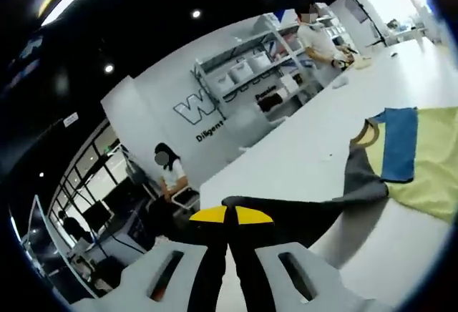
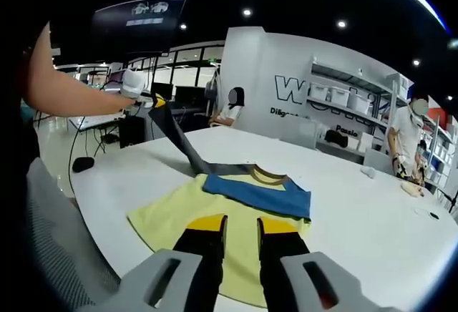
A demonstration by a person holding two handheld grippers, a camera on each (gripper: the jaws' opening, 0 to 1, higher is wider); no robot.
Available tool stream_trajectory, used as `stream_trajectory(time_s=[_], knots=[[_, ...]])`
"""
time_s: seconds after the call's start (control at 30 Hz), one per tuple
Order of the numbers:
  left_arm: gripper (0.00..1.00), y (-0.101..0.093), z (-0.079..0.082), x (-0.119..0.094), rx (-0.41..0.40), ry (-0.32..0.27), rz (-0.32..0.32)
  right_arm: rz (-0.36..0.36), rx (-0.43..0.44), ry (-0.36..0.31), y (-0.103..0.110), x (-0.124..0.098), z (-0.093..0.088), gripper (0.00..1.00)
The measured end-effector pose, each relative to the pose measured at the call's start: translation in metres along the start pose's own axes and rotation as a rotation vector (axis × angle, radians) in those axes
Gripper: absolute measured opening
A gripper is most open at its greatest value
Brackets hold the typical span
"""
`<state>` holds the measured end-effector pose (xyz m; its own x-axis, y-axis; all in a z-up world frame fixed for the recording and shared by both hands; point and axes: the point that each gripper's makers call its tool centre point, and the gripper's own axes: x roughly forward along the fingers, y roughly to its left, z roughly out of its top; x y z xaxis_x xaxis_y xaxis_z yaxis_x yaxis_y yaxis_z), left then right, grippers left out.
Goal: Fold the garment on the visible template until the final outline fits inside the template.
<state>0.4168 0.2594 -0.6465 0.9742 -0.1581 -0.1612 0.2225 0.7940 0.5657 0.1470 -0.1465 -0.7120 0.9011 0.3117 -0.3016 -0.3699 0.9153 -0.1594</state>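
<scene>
Left gripper view has the left claw [image 1: 230,215] with its yellow-tipped jaws drawn together on a dark grey sleeve [image 1: 358,179] of the garment [image 1: 422,165], the cloth running taut from the tips away to the right. The garment itself is a yellow shirt with a blue band across the chest and a tan collar, lying on the white table [image 1: 300,162] well off to the right of that claw.

In the right gripper view the garment [image 2: 215,215] lies flat on the table [image 2: 358,219] just ahead of the right claw [image 2: 240,222], whose jaws stand slightly apart with a narrow gap between them, hovering over the yellow near part of the cloth; whether they touch it I cannot tell. The sleeve [image 2: 179,140] rises steeply from the shirt's collar end up to the left claw [image 2: 154,101], held in a person's hand [image 2: 132,83] at the left.

Beyond the table stand a white wall with lettering [image 2: 300,90], shelves with bins [image 2: 351,97], and people at the far side.
</scene>
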Motion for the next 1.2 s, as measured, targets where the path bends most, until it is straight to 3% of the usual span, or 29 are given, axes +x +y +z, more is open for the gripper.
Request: stream_trajectory(time_s=[0.1, 0.23, 0.5, 0.63, 0.7, 0.83, 0.93, 1.1, 1.2], knots=[[0.00, -0.001, 0.005, 0.001, 0.019, -0.016, 0.005, 0.001, -0.001, 0.000, 0.000, 0.000, 0.000, 0.12], [0.00, -0.004, 0.029, 0.003, 0.047, -0.068, 0.001, 0.000, -0.001, 0.000, 0.000, 0.000, 0.000, 0.11], [0.00, -0.032, 0.104, 0.016, 0.072, -0.216, -0.056, -0.004, 0.002, -0.009, -0.001, -0.001, 0.001, 0.10], [0.00, -0.066, 0.152, 0.025, 0.056, -0.307, -0.111, -0.003, 0.004, -0.015, -0.002, -0.001, 0.002, 0.10], [0.00, -0.076, 0.165, 0.028, 0.048, -0.332, -0.130, -0.002, 0.005, -0.016, -0.002, -0.001, 0.002, 0.10], [0.00, -0.124, 0.211, 0.034, 0.057, -0.414, -0.219, -0.003, 0.012, -0.024, -0.003, -0.002, 0.004, 0.10], [0.00, -0.156, 0.232, 0.036, 0.076, -0.458, -0.286, -0.004, 0.017, -0.030, -0.003, -0.003, 0.005, 0.10], [0.00, -0.203, 0.246, 0.043, 0.099, -0.478, -0.378, -0.001, 0.021, -0.034, -0.002, -0.003, 0.006, 0.09], [0.00, -0.241, 0.250, 0.050, 0.128, -0.482, -0.441, 0.000, 0.025, -0.036, -0.002, -0.003, 0.007, 0.09]])
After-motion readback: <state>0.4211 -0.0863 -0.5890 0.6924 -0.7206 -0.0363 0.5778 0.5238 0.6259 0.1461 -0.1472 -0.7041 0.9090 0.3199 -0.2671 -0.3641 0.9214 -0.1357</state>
